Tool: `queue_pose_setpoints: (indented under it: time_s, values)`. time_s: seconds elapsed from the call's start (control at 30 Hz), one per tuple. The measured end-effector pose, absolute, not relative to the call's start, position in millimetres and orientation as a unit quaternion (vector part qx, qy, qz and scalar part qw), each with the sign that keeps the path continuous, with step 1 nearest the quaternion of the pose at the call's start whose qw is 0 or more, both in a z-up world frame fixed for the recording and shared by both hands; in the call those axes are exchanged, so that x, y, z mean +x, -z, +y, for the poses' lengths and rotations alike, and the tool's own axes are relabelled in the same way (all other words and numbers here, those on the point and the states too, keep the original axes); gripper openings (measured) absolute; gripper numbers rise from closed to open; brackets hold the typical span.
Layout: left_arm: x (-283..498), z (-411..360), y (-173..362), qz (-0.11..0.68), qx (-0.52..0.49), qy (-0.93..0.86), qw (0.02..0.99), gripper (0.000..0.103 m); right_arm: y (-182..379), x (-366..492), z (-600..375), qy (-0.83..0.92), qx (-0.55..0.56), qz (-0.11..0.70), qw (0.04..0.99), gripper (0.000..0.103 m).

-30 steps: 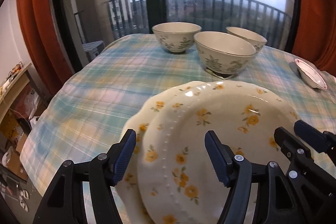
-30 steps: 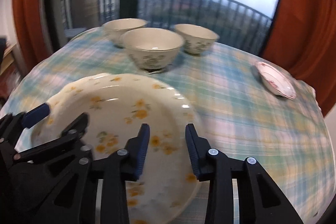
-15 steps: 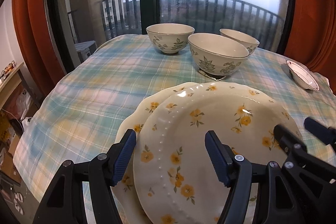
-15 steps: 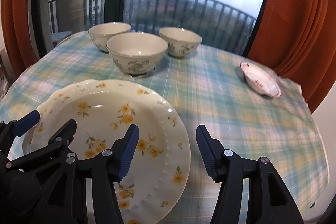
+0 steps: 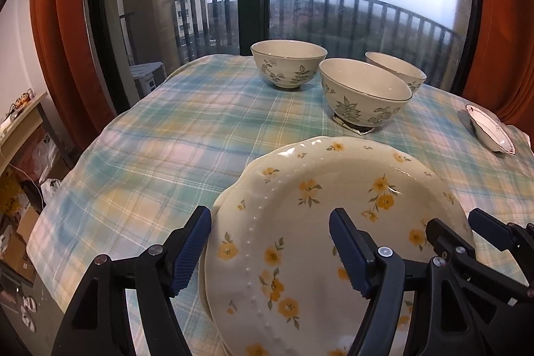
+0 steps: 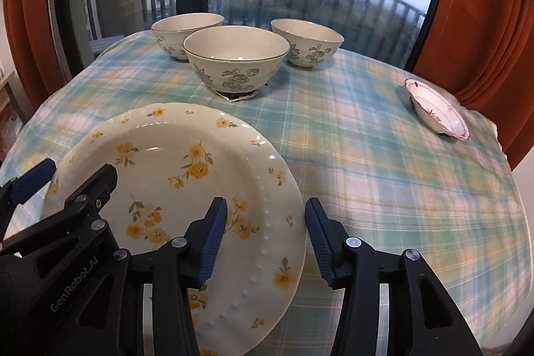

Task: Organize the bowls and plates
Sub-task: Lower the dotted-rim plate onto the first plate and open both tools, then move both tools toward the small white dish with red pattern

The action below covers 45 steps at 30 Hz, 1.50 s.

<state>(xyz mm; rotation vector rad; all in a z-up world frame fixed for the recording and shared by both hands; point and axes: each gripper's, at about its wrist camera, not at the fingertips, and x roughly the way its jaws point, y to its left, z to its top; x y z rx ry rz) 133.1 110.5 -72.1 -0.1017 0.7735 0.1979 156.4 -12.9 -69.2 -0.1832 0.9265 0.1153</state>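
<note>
Yellow-flowered plate [image 5: 337, 222] sits on a second plate [image 5: 230, 192], a two-high stack at the near edge of the plaid tablecloth [image 5: 187, 135]. Cream glaze, beaded scalloped rim.

Left gripper [image 5: 270, 251] opening, astride the stack's left rim, pads clear. Right gripper [image 6: 265, 242] closing, straddling the right rim, no grip yet.

Stacking step looks about done. Likely next: the small red-trimmed dish [image 6: 437, 109], far right of the stack, or the three bowls [image 6: 235, 59] beyond it.
</note>
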Motion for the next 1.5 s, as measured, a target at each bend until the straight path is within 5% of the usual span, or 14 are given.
queue_pose_setpoints:
  time_s: [0.37,1.5]
  values:
    - [127,88,37,0.347,-0.039,-0.097,0.932,0.076,34,151,-41,-0.072,-0.055,0.408,0.908,0.068]
    - [241,-95,-30,0.315,0.011,-0.046,0.948,0.077,-33,233,-233,-0.017,0.013,0.339,0.941,0.069]
